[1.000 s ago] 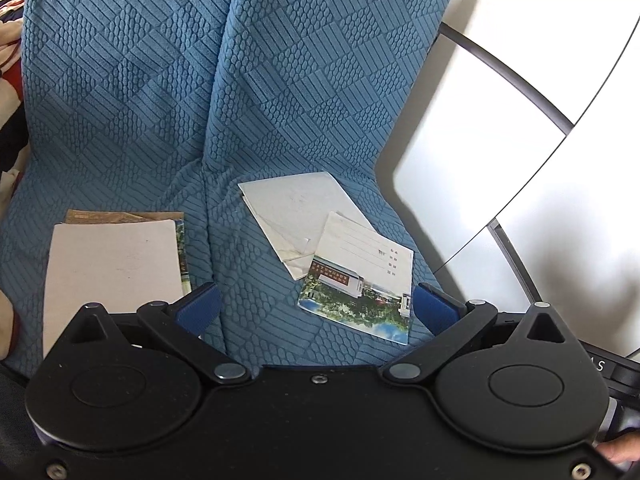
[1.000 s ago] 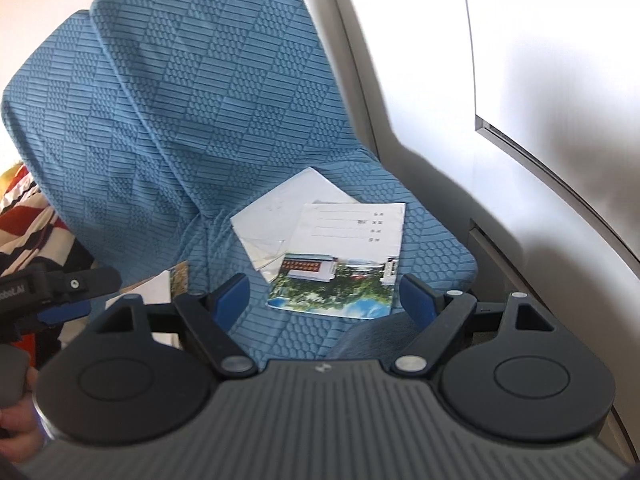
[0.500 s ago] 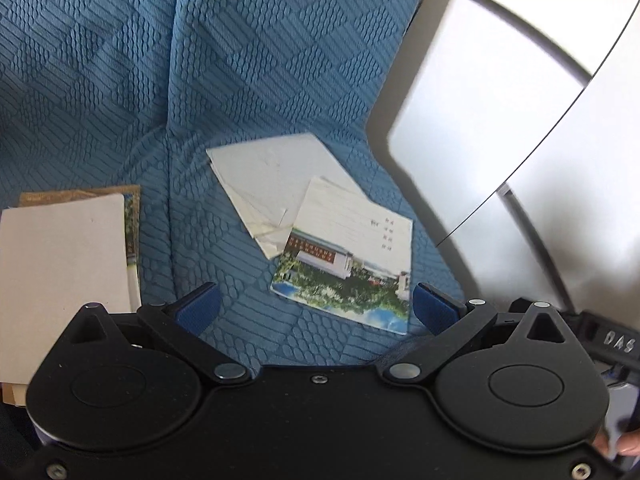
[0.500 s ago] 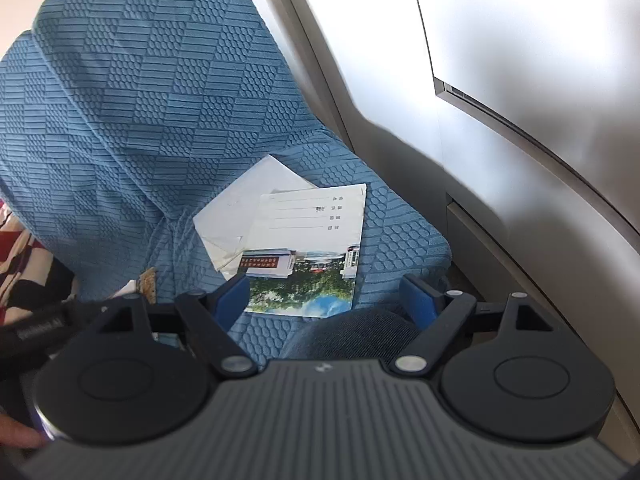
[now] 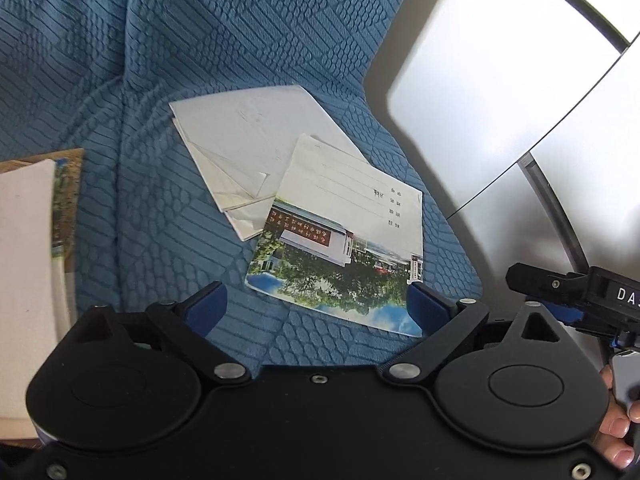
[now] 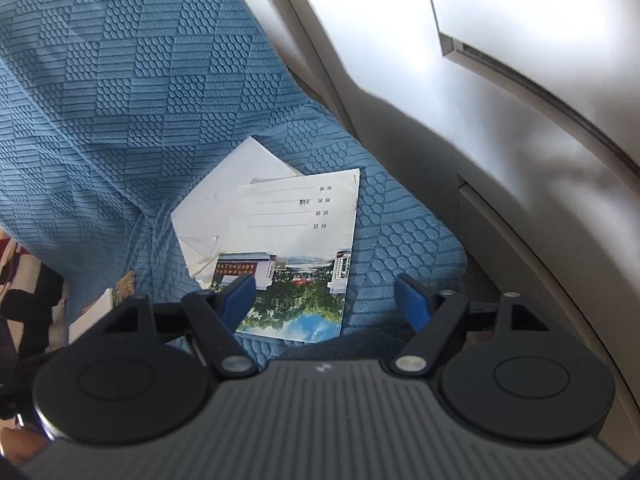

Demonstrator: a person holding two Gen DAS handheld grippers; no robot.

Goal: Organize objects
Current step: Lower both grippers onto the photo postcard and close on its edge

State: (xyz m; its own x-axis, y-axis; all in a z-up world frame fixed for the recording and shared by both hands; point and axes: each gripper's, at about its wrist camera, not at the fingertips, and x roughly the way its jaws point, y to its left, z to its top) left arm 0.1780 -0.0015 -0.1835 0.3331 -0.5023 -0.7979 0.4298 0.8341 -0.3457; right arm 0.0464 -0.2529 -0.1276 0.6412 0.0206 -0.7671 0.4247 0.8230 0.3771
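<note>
Left wrist view: my left gripper (image 5: 314,306), jaws just narrowing but empty, hovers above a photo-covered notebook (image 5: 340,240) lying on white papers (image 5: 248,144) on the blue seat (image 5: 160,60). Right wrist view: my right gripper (image 6: 326,296), also narrowing, holds nothing. Sorting looks unfinished.

The sofa cover (image 5: 240,40) is blue with embossed geometric patches. The notebook (image 5: 344,248) is cream above a green-and-blue campus photo. The envelope (image 5: 248,140) is plain white.
</note>
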